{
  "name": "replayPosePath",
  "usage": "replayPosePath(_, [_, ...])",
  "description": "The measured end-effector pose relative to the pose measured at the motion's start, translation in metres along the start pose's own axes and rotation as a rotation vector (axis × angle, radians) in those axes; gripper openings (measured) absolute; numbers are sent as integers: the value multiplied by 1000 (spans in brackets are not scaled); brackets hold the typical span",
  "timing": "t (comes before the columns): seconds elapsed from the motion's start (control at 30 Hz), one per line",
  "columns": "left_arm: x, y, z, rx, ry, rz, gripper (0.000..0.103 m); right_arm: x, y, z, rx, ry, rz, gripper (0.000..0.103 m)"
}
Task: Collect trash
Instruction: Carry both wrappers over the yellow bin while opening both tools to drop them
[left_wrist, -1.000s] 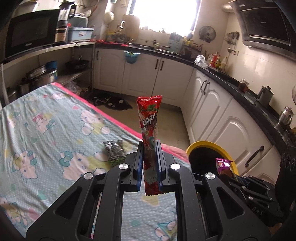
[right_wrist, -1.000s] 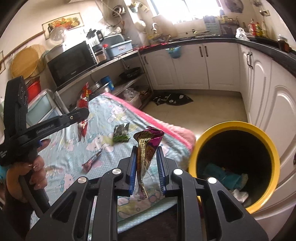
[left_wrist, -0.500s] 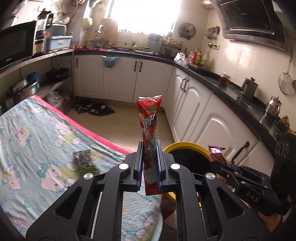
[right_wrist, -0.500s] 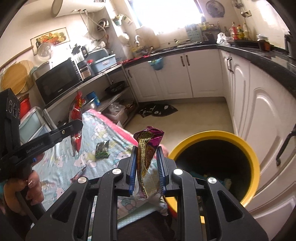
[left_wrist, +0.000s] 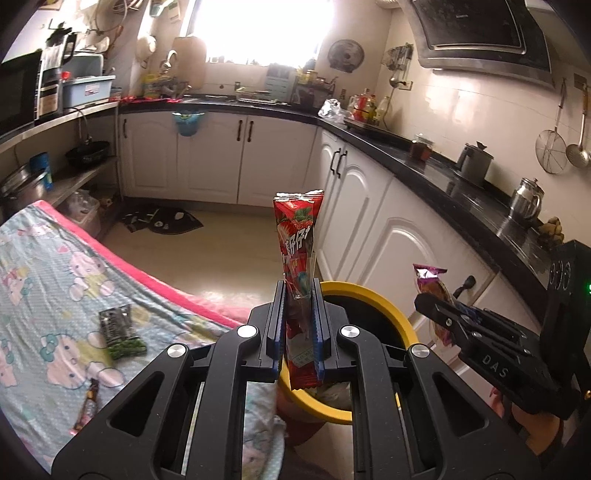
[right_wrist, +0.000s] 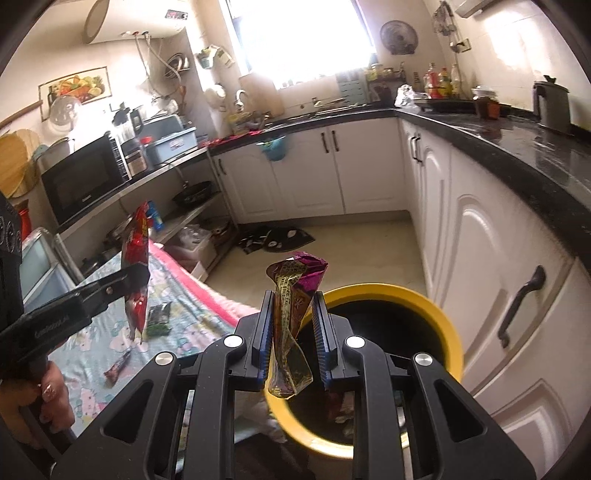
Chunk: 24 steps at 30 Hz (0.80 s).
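Observation:
My left gripper (left_wrist: 298, 295) is shut on a tall red snack wrapper (left_wrist: 297, 236), held upright over the near rim of the yellow trash bin (left_wrist: 369, 291). My right gripper (right_wrist: 291, 302) has opened a little; the purple and gold wrapper (right_wrist: 295, 291) hangs loosely between its jaws above the yellow bin (right_wrist: 424, 306). The right gripper shows in the left view (left_wrist: 424, 302) with the purple wrapper (left_wrist: 430, 280). The left gripper shows in the right view (right_wrist: 136, 273) with the red wrapper (right_wrist: 136, 251).
A table with a pale cartoon-print cloth (left_wrist: 44, 280) stands left of the bin. A green and black wrapper (left_wrist: 120, 328) and a small dark wrapper (left_wrist: 86, 410) lie on it. White cabinets (left_wrist: 369, 206) and a black counter run behind and right. Trash lies inside the bin (right_wrist: 343, 410).
Both grippers moved right, from over the table to above the bin's rim. The right jaws have parted slightly around the purple wrapper. The left stays clamped on the red wrapper.

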<state>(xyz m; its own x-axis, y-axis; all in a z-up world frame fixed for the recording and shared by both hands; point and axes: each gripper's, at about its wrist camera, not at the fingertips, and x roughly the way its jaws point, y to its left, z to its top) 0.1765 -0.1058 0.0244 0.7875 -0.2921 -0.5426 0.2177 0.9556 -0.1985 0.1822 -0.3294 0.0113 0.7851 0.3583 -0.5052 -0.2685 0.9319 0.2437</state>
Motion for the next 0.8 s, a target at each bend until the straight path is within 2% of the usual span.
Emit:
replayPosePath(0.5, [41,-28,-15,27,65,-71,8,4,-38,-6,27,2,-72,20])
replayPosePath(0.8, [78,-33,-32,28,144,-91,8,32,-56,-26,66,82,-82,20])
